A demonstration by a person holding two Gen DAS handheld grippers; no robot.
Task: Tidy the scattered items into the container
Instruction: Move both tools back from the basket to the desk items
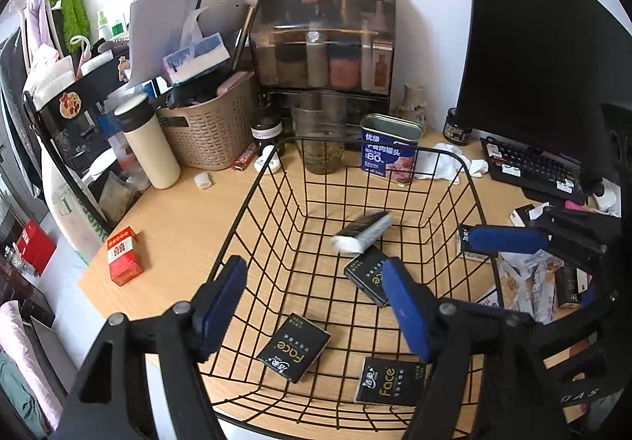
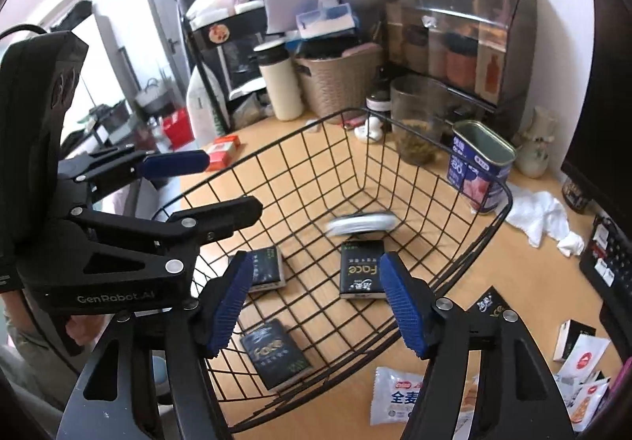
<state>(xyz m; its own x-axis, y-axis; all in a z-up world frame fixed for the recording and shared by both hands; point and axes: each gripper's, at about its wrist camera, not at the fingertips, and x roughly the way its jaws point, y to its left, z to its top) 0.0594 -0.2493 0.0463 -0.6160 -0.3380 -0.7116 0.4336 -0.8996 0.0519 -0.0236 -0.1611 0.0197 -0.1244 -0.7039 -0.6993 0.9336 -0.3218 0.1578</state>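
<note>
Blue ribbed pads on my left gripper (image 1: 316, 305) and my right gripper (image 2: 316, 301) stand apart, both empty, over the black wire basket (image 1: 395, 151). Three flat black tissue packs (image 1: 294, 347) lie on its grid floor. A fourth pack (image 1: 363, 232) is smeared by blur. Only my right view shows the crinkly snack packet (image 2: 395, 396), partly hidden behind my finger, outside the basket.

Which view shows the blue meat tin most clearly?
The left wrist view: the blue meat tin faces the camera, label readable, behind the wire basket. In the right wrist view it is turned and partly crossed by the rim.
</note>
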